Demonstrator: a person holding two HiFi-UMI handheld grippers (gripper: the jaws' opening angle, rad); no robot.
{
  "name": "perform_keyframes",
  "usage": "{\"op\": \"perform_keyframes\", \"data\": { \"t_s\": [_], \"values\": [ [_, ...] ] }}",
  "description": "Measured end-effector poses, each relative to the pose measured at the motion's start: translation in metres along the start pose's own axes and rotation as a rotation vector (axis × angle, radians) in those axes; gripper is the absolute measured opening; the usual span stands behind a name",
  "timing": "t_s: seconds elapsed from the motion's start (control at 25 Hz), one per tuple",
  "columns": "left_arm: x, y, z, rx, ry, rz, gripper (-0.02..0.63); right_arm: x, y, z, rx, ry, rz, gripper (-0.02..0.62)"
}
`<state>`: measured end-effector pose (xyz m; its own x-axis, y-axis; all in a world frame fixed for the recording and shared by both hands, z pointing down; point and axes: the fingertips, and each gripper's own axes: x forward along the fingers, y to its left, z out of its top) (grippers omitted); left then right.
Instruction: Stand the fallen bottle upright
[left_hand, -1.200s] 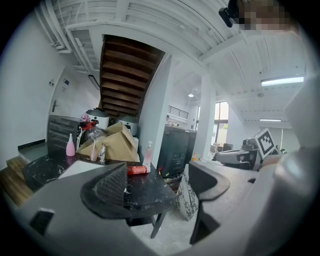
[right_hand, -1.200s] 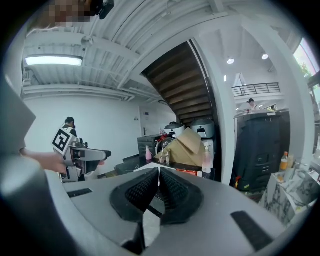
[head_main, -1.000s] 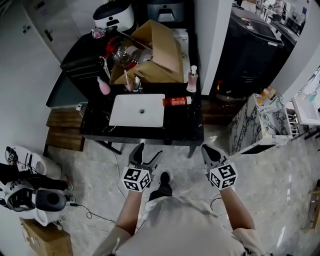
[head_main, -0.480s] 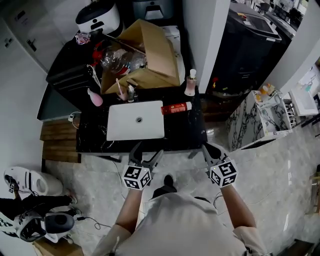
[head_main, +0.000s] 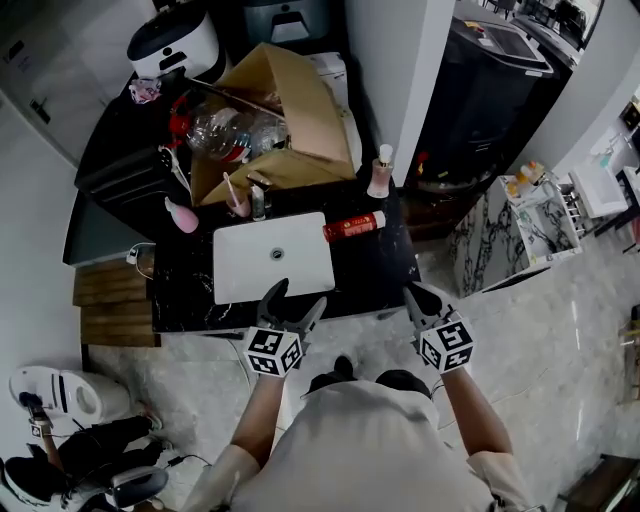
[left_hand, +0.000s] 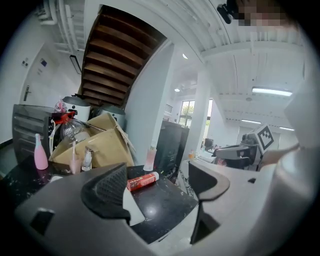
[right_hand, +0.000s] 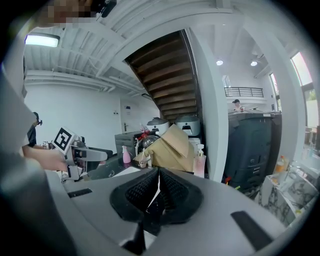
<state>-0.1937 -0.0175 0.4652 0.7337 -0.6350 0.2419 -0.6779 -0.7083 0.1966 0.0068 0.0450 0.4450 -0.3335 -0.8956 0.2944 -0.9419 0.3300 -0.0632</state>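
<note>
Where the bottle lies: the red bottle (head_main: 354, 227) is on its side on the black counter (head_main: 385, 265), just right of the white sink (head_main: 272, 257), a little above the middle of the head view, with its pale cap end pointing right.
Left gripper: the left gripper (head_main: 297, 300) hangs at the lower middle of the head view, over the near edge of the counter below the sink. Its jaws stand wide apart with nothing between them. In the left gripper view (left_hand: 157, 187) the red bottle (left_hand: 142, 181) shows far off through the gap, not touched.
Right gripper: the right gripper (head_main: 415, 300) sits right of the left one, off the counter's near right corner. In the right gripper view (right_hand: 157, 186) its jaws are pressed together and grip nothing.
Gap to bottle: both grippers are well apart from it.
Neighbours: a clear pink pump bottle (head_main: 381, 172) stands upright just above the red one; a cardboard box (head_main: 300, 120) fills the upper middle; a pink bottle (head_main: 181, 215) stands at the sink's upper left.
</note>
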Motion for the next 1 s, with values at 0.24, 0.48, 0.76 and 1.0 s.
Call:
{"op": "perform_keyframes", "data": {
  "t_s": [0.24, 0.48, 0.76, 1.0],
  "values": [
    [0.006, 0.012, -0.003, -0.008, 0.010, -0.017, 0.376, 0.008, 0.001, -0.003, 0.007, 0.012, -0.022, 0.032],
    [0.010, 0.019, -0.008, -0.018, 0.016, -0.021, 0.376, 0.015, -0.003, -0.004, 0.009, 0.016, -0.035, 0.032],
    [0.025, 0.026, -0.005, -0.024, 0.021, -0.004, 0.376, 0.029, -0.018, 0.000, 0.009, 0.015, -0.019, 0.032],
    [0.049, 0.032, 0.001, -0.030, 0.027, 0.028, 0.376, 0.053, -0.044, 0.004, 0.020, 0.016, 0.014, 0.032]
  ]
}}
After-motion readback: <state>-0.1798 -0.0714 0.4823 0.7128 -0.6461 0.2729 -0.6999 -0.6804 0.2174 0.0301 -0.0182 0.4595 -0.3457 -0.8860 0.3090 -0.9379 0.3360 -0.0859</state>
